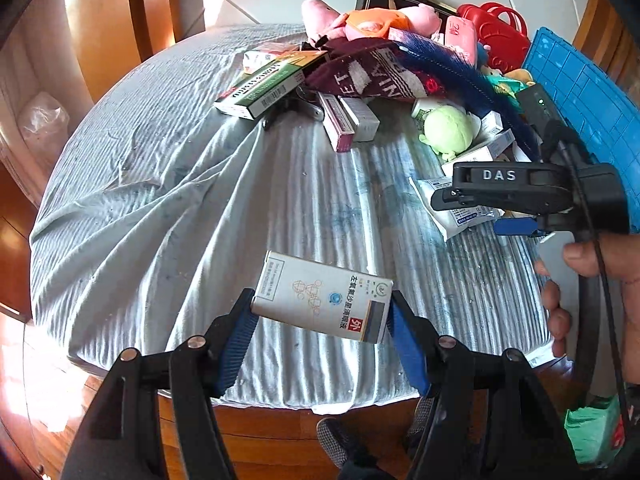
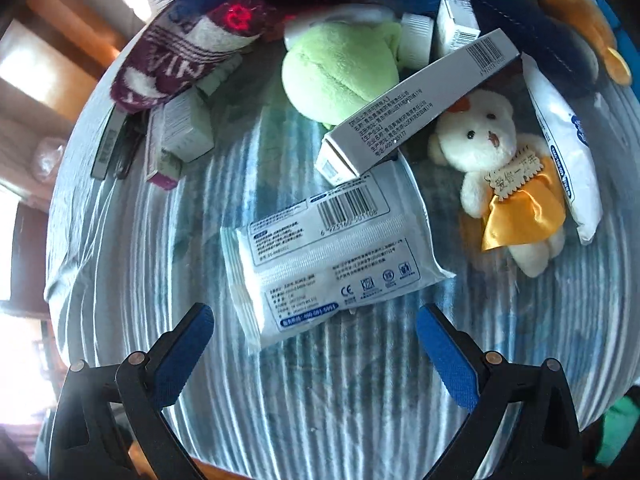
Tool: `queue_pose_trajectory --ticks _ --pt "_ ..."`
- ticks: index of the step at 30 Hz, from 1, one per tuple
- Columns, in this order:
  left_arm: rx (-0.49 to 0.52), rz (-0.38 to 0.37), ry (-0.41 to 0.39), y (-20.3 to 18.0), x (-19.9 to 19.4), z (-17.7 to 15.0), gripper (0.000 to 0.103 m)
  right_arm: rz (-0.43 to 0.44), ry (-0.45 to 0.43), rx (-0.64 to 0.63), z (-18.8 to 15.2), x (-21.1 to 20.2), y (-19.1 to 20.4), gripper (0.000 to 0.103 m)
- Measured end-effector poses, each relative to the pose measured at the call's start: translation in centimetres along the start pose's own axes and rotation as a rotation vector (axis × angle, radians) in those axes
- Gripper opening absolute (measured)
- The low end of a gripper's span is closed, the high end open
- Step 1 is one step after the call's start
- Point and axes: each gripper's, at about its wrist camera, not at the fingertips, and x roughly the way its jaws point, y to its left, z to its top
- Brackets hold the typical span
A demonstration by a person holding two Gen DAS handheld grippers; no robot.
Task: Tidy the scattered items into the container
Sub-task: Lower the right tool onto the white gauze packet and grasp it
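Observation:
My left gripper [image 1: 322, 312] is shut on a white medicine box [image 1: 324, 298] and holds it above the grey-clothed table [image 1: 160, 200]. My right gripper [image 2: 316, 328] is open, just short of a white wipes packet [image 2: 332, 256] lying on the cloth; it also shows from the side in the left wrist view [image 1: 440, 200]. A blue crate [image 1: 588, 92] stands at the table's right edge. A long white box [image 2: 416, 108], a green plush [image 2: 340, 72] and a white bear in a yellow dress [image 2: 500, 168] lie beyond the packet.
A pile at the far side holds a maroon knit sock [image 1: 360, 72], a blue feather [image 1: 452, 68], pink plush toys [image 1: 360, 20], a red plastic basket [image 1: 500, 36], green and pink boxes [image 1: 272, 84]. Another white packet [image 2: 568, 152] lies at the right. Wooden floor surrounds the table.

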Motion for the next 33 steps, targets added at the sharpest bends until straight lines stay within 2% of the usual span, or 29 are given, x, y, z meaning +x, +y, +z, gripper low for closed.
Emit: queue_pose_trajectory --ticks 7,10,17,19,20,23,25,30,33 --pt "-0.022 0.027 -0.007 2.4 -1.1 -0.3 0.064 -0.182 -0.079 0.176 1.6 1.7 1.2 0.103" --pt "-0.029 0.030 -0.005 3.0 -1.2 -0.6 0.064 -0.227 -0.104 0.191 2.2 2.0 2.1 0.103" --pt "-0.028 0.027 -0.012 3.3 -1.5 -0.4 0.064 -0.220 -0.126 0.250 3.4 1.9 2.2 0.103" --pt "-0.026 0.024 -0.016 3.2 -1.6 -0.3 0.064 -0.238 -0.109 0.222 3.8 2.1 2.6 0.103" --pt "-0.025 0.024 -0.017 3.1 -1.6 -0.2 0.064 -0.244 -0.102 0.187 3.9 2.1 3.0 0.099" --pt "-0.021 0.022 -0.020 3.0 -1.5 0.0 0.064 -0.225 -0.126 0.117 3.9 1.4 3.7 0.074" --pt "-0.020 0.020 -0.022 2.8 -1.5 0.2 0.064 -0.188 -0.130 0.112 3.6 0.9 3.5 0.068" --pt "-0.011 0.011 -0.034 1.7 -1.5 0.9 0.064 -0.092 -0.142 0.055 3.1 -0.5 2.7 0.041" --pt "-0.010 0.005 -0.040 0.9 -1.4 1.3 0.064 -0.045 -0.131 0.010 2.8 -1.1 2.5 0.034"
